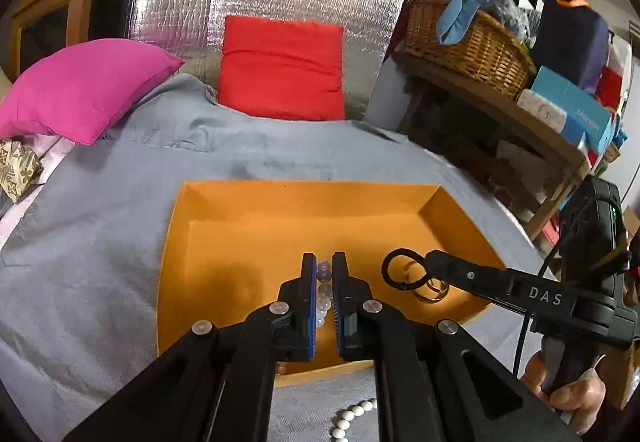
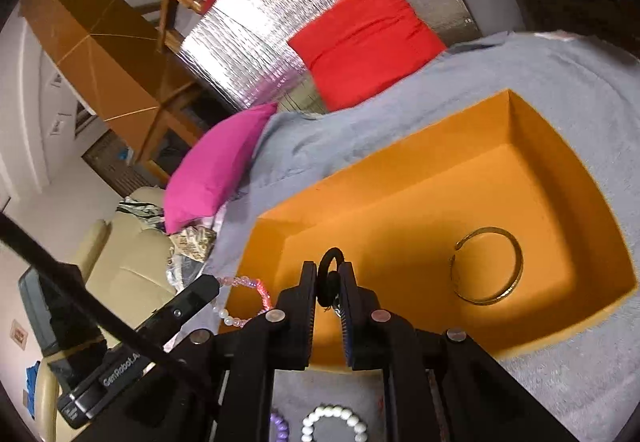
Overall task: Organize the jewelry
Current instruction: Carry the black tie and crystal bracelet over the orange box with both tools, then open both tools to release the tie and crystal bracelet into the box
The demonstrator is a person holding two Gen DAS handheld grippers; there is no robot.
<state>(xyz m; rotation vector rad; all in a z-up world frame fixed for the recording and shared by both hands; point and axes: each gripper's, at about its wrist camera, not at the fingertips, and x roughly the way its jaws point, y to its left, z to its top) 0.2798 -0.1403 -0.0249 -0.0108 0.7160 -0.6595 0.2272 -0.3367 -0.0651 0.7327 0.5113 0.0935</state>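
Note:
An open orange box (image 1: 208, 242) (image 2: 360, 182) lies on a grey cloth. A gold bangle (image 2: 486, 266) lies on its floor; in the left wrist view the bangle (image 1: 434, 292) shows behind the right gripper. My left gripper (image 1: 324, 274) is shut on a clear pink bead bracelet (image 1: 323, 292) above the box's near part; the bracelet (image 2: 248, 298) hangs from it in the right wrist view. My right gripper (image 2: 330, 282) (image 1: 430, 256) is shut on a black ring-shaped band (image 2: 330, 274) (image 1: 400, 270), held over the box.
A white bead bracelet (image 2: 334, 424) (image 1: 352, 416) and a purple bead bracelet (image 2: 280, 426) lie on the cloth (image 1: 100, 222) in front of the box. Pink (image 1: 80, 90) and red (image 1: 280, 70) cushions stand behind. A shelf with a wicker basket (image 1: 468, 42) is at the right.

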